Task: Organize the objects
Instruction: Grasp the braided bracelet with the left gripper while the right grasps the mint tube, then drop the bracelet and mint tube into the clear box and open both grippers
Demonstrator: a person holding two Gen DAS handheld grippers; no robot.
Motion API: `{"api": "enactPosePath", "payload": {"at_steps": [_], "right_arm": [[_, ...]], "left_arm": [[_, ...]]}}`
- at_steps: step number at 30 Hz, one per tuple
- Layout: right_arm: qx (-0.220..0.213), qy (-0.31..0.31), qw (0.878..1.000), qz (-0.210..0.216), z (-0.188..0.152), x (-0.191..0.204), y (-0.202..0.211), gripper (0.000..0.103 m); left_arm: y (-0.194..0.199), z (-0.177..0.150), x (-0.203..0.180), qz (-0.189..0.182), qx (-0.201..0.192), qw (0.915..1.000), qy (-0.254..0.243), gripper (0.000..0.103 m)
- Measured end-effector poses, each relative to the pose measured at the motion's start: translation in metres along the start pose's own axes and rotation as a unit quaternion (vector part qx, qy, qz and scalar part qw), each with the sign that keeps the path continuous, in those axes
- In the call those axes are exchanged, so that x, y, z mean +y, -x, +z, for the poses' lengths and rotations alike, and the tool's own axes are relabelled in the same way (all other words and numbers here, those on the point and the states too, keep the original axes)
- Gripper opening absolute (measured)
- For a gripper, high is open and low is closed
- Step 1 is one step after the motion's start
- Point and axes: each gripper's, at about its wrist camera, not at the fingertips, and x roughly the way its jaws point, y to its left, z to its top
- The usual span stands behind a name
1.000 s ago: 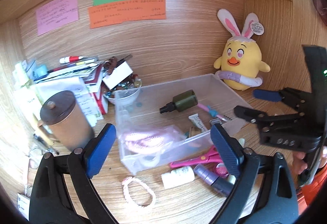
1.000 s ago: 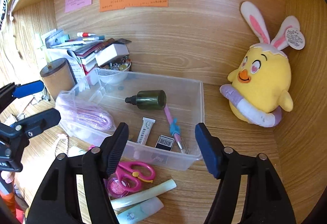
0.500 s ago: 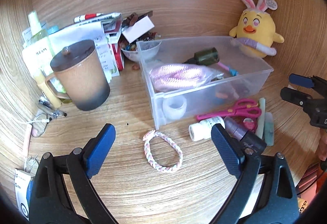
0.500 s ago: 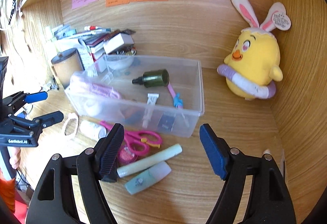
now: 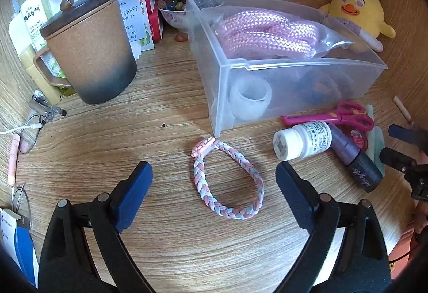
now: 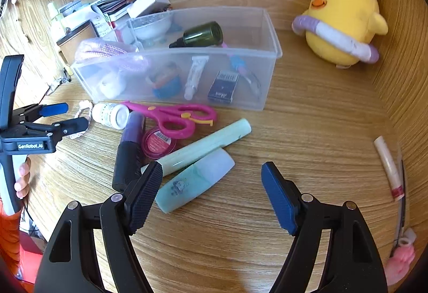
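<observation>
Left view: my left gripper (image 5: 214, 180) is spread wide, jaws just eased in a bit, nothing pinched. The bracelet (image 5: 227, 180) lies flat on the desk between the fingertips, touching neither. Ahead, the clear bin (image 5: 214, 52) holds a bagged pink rope (image 5: 267, 33) and a tape roll (image 5: 250, 99). Lidded mug (image 5: 91, 52) ahead-left; white bottle (image 5: 302, 140) just right of the tips.

Right view: my right gripper (image 6: 211, 186) is spread, empty. A pale blue tube (image 6: 195, 180) lies by the left fingertip. Bin (image 6: 270, 25) ahead holds a green bottle (image 6: 200, 35), small tube (image 6: 194, 76), and dark box (image 6: 223, 87). Scissors (image 6: 174, 116) lie in front of it.
</observation>
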Motion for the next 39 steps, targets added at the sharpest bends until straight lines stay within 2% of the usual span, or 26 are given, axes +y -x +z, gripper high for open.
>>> {"api": "enactPosePath", "payload": {"at_steps": [1, 2, 4, 9, 15, 19, 21, 24, 32, 39], "right_arm": [[0.003, 0.001, 1.0, 0.002, -0.001, 0.001, -0.001, 0.073], [0.004, 0.004, 1.0, 0.001, -0.002, 0.003, -0.002, 0.072], [0.007, 0.013, 1.0, -0.003, -0.004, 0.007, -0.004, 0.067], [0.009, 0.029, 0.999, -0.011, -0.008, 0.011, -0.004, 0.048], [0.007, 0.031, 0.999, -0.019, -0.011, 0.005, 0.001, 0.028], [0.004, 0.031, 0.999, -0.024, -0.015, 0.0, 0.004, 0.026], [0.003, 0.03, 0.999, -0.027, -0.016, -0.002, 0.005, 0.021], [0.0, 0.026, 0.999, -0.028, -0.017, -0.005, 0.006, 0.021], [-0.033, 0.024, 0.999, -0.03, -0.011, -0.004, 0.024, 0.021], [-0.078, 0.014, 0.997, -0.023, 0.005, -0.005, 0.05, 0.021]], "left_arm": [[-0.002, 0.001, 0.0, -0.001, 0.003, 1.0, 0.001, 0.084], [-0.004, 0.001, -0.001, -0.001, 0.008, 1.0, 0.001, 0.074], [-0.004, 0.0, -0.003, 0.007, 0.004, 1.0, -0.003, 0.068], [0.003, -0.007, -0.005, 0.009, -0.007, 0.9999, -0.01, 0.036], [0.016, -0.026, -0.004, 0.002, -0.018, 0.9997, -0.016, 0.013], [0.028, -0.044, -0.008, -0.001, -0.023, 0.9993, -0.03, 0.012], [0.033, -0.052, -0.013, 0.007, -0.026, 0.9989, -0.039, 0.011], [0.039, -0.06, -0.014, 0.011, -0.031, 0.9986, -0.042, 0.01], [0.072, -0.046, -0.013, -0.006, -0.076, 0.9962, -0.041, 0.01], [0.091, -0.012, -0.041, -0.03, -0.132, 0.9891, -0.058, 0.01]]}}
